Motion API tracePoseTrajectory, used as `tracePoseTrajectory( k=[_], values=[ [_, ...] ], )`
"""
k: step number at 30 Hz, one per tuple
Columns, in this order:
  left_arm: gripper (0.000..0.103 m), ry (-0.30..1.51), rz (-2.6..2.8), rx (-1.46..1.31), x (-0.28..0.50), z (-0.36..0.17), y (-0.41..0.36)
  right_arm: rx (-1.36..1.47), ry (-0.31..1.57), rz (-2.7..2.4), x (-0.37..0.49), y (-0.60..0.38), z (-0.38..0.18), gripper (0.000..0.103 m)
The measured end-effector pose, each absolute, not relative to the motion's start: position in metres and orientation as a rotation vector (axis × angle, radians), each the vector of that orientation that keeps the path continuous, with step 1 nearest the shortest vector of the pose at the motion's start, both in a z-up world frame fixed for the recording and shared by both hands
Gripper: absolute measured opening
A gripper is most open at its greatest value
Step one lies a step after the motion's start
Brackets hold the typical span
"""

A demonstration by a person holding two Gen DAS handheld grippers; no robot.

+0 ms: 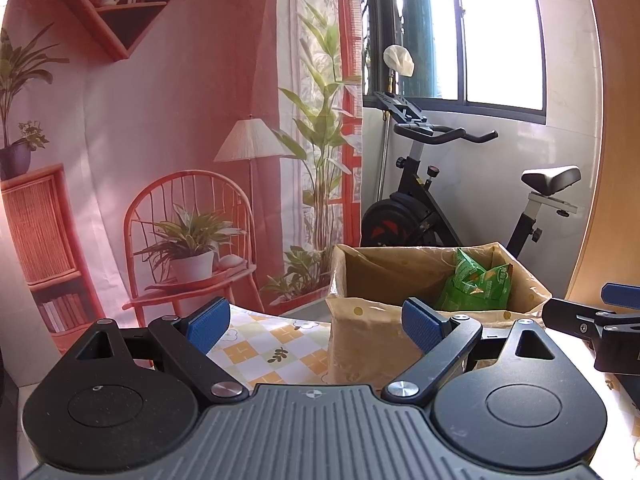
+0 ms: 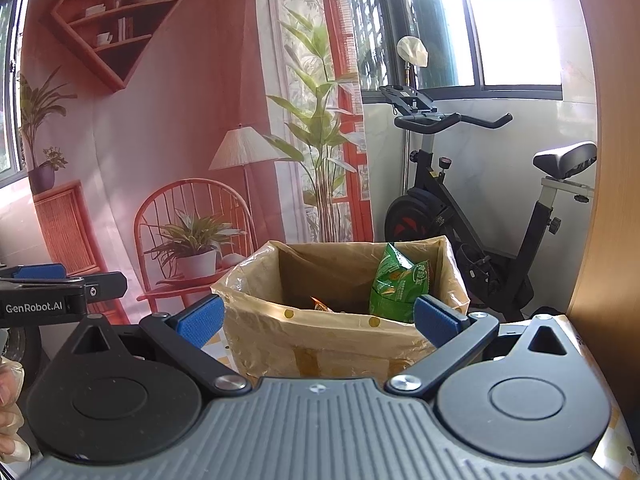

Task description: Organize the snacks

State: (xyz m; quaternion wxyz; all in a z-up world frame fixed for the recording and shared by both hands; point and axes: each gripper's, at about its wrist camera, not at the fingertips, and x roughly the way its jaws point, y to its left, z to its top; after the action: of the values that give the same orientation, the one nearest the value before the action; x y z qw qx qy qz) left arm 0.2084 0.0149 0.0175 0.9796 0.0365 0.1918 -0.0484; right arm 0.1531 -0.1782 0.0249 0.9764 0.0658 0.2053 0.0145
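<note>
A cardboard box (image 1: 372, 324) lined with yellowish dotted plastic stands on the checked tablecloth (image 1: 276, 344). A green snack bag (image 1: 478, 282) stands upright in the box's right side. In the right wrist view the same box (image 2: 340, 336) holds the green bag (image 2: 396, 280) and an orange packet (image 2: 322, 304) low inside. My left gripper (image 1: 316, 326) is open and empty, just short of the box's left corner. My right gripper (image 2: 318, 322) is open and empty, straddling the box's near wall. Each gripper shows at the other view's edge.
An exercise bike (image 1: 448, 200) stands behind the box by the window. A printed backdrop (image 1: 180, 140) of a room hangs at the left. A wooden panel (image 2: 612, 200) rises at the right. A hand (image 2: 10, 412) shows at the right wrist view's left edge.
</note>
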Motion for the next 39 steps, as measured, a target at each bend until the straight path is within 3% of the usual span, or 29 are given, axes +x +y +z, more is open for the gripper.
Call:
tracePoseTrajectory(
  k=[39],
  values=[
    [0.094, 0.383, -0.065, 0.034, 0.2077, 0.0139, 0.0219, 0.120, 0.422, 0.042, 0.1532, -0.1772, 0.0214, 0.103]
  ],
)
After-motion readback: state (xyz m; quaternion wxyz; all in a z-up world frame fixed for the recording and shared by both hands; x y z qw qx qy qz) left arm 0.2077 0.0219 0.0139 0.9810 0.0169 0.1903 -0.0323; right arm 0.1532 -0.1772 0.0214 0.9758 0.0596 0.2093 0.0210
